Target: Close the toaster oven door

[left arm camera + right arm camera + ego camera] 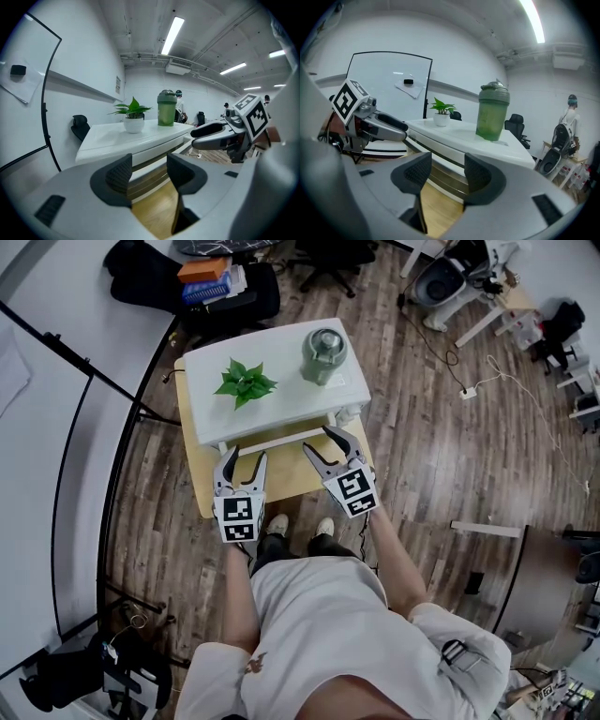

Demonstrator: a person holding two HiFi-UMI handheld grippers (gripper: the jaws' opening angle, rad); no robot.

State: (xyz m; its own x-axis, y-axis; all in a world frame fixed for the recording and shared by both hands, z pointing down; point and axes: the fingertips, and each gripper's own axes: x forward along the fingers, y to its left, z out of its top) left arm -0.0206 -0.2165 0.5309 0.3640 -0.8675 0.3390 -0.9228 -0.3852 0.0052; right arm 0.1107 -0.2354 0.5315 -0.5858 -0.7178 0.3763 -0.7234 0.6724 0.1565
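Observation:
A white toaster oven [281, 362] stands on a small wooden table [281, 479], with a potted plant [246, 382] and a green bottle [323, 354] on its top. Its door faces me and looks upright against the front, the white handle bar [281, 440] running along its upper edge. My left gripper [246, 457] hovers just before the handle's left part, open and empty; between its pads I see the door front [149, 159]. My right gripper [317, 438] is open at the handle's right part, nothing between its pads [419, 171]. Neither pad presses on the handle.
A whiteboard frame [103, 381] stands at the left. Behind the table lie a black bag with orange and blue boxes [206, 282] and an office chair [328, 259]. A cable [487, 381] trails over the wooden floor at the right. The person's shoes [300, 526] are at the table's near edge.

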